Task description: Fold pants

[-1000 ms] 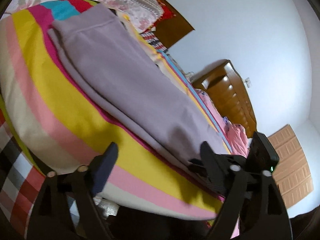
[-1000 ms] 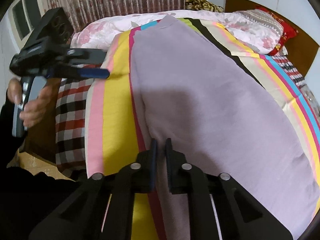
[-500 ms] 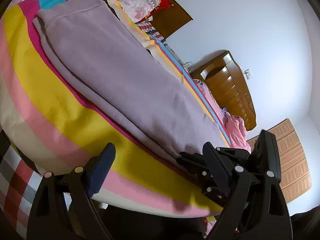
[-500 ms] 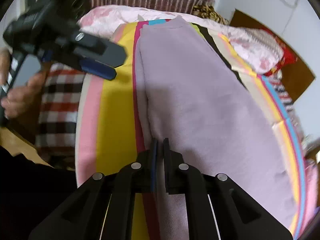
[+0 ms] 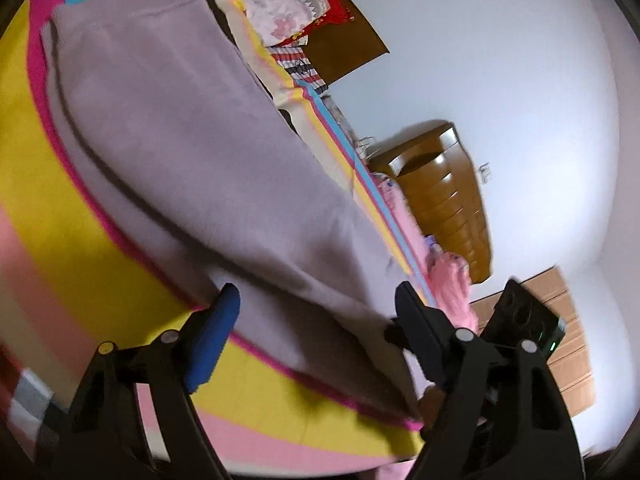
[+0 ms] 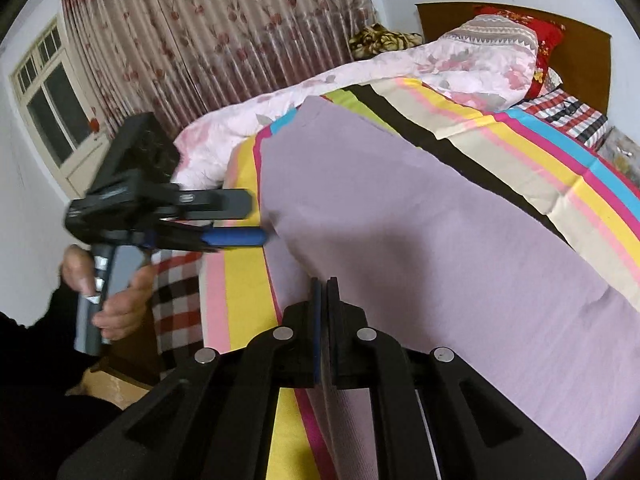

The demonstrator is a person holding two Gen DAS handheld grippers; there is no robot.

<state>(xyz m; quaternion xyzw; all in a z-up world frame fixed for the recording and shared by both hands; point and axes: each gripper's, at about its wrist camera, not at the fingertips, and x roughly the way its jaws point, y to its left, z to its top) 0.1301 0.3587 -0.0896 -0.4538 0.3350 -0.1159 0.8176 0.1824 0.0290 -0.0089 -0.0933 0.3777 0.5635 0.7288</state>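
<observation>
The lilac pants (image 6: 420,240) lie flat along the striped bed sheet (image 6: 240,292), waistband at the far end; they also show in the left wrist view (image 5: 192,152). My right gripper (image 6: 323,292) is shut on the pants' near edge, with cloth pinched between its pads. My left gripper (image 5: 316,300) is open, its jaws either side of the pants' side edge. It shows from the side in the right wrist view (image 6: 244,220), its fingertips at the pants' left edge near the sheet.
A floral quilt (image 6: 360,80) and a red pillow (image 6: 544,40) lie at the head of the bed. A checked cloth (image 6: 176,300) hangs at the bed's left side. A wooden dresser (image 5: 448,200) and cardboard boxes (image 5: 568,340) stand by the wall.
My left gripper has moved in from beside the bed until its open jaws reach the pants' side edge. My right gripper stays shut on the near edge.
</observation>
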